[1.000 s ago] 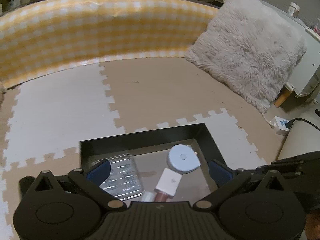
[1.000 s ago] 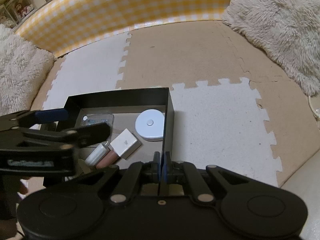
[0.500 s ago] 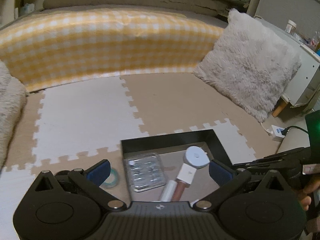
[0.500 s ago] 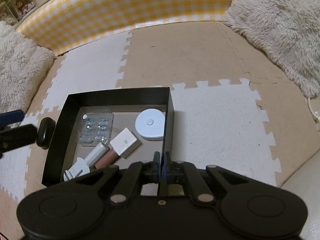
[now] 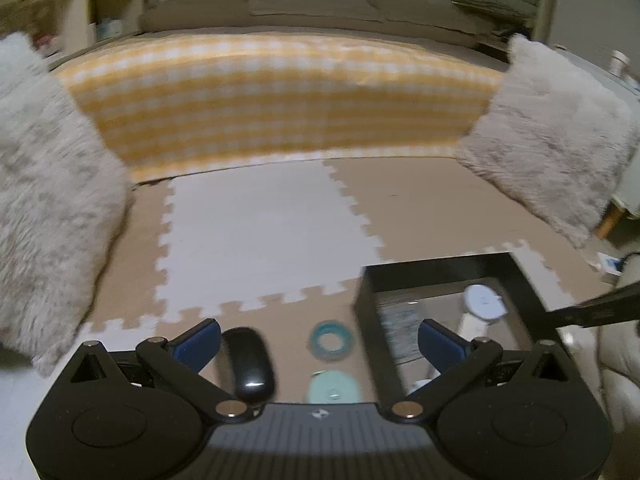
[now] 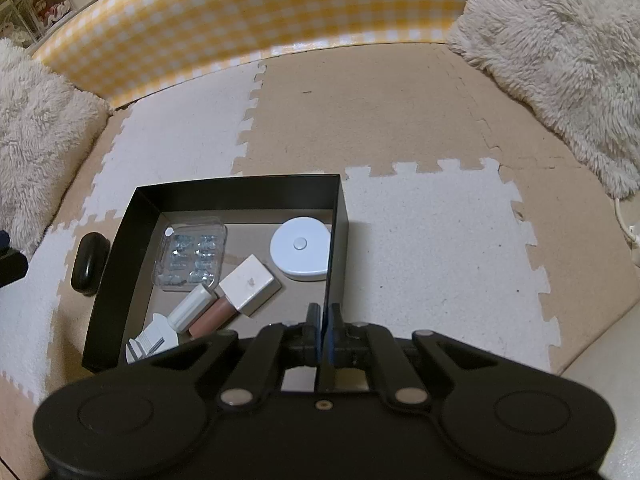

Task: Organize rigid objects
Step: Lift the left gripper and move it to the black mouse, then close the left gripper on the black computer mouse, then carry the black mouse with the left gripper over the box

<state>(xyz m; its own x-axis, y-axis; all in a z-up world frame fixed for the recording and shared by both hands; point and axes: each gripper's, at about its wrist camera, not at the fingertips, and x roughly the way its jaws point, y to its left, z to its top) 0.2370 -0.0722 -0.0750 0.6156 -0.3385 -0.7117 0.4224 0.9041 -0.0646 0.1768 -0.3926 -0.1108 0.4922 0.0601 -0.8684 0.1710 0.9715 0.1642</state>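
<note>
Black card box (image 6: pixel 338 240) sits on the foam floor mat (image 6: pixel 440 248), lower left of centre in the right wrist view. Inside it lie a clear blister pack (image 6: pixel 191 257), a round white disc (image 6: pixel 301 249), a white block (image 6: pixel 248 283), two slim tubes (image 6: pixel 200 312) and a white comb-like piece (image 6: pixel 150 343). The right tool (image 6: pixel 323 322) is pressed together on the box's right wall near the bottom of the frame, pinching it and holding the box in place.

Outside the box, items remain unsorted. In the left wrist view, a black mouse (image 5: pixel 248 362) lies at lower centre-left, a teal ring (image 5: pixel 331 340) just left of the box, and a pale teal disc (image 5: pixel 334 388) below the ring. The left tool (image 5: pixel 320 342) is spread wide and empty, with these three items framed between its fingers (image 5: pixel 198 342). This view is blurred.

Judgement: the step in hand is fetching the next loose item for the box. The next move calls for choosing one item, most likely the mouse or the ring, centring the spread tool over it, lowering to the mat and closing squarely. The mouse's smooth curved shell may slip.
</note>
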